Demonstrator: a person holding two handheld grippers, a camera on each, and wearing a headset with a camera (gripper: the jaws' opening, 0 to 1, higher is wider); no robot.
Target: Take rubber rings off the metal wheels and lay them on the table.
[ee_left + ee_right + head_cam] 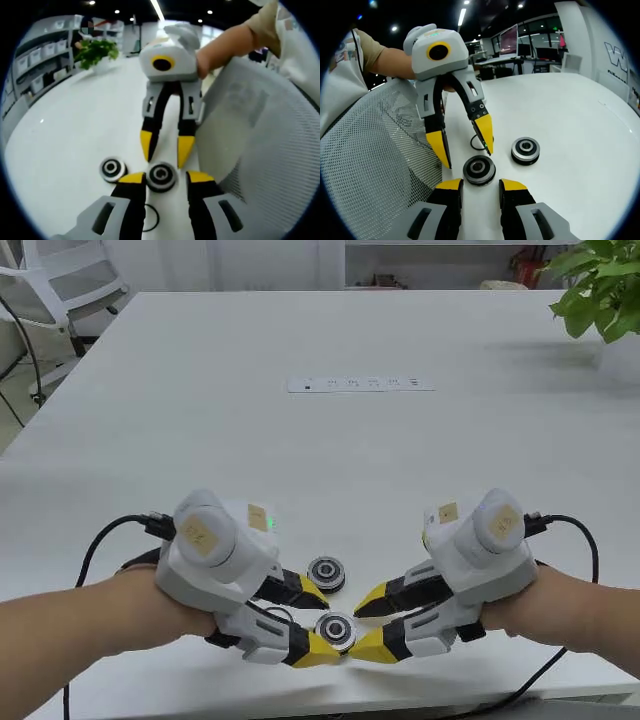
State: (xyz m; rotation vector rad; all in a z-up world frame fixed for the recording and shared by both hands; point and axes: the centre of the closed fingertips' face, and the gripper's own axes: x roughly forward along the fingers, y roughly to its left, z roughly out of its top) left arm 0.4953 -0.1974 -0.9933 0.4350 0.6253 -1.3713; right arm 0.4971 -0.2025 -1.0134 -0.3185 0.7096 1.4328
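I have both hands low at the white tabletop's (300,440) near edge, forearms coming in from either side, jaws facing each other. The left gripper (320,624) is open wide around one round metal wheel with a black rim (336,629). The right gripper (363,625) is open too, its tips just short of that wheel. A second wheel (326,573) sits just behind it. One thin black rubber ring (158,218) lies flat under my left jaws.
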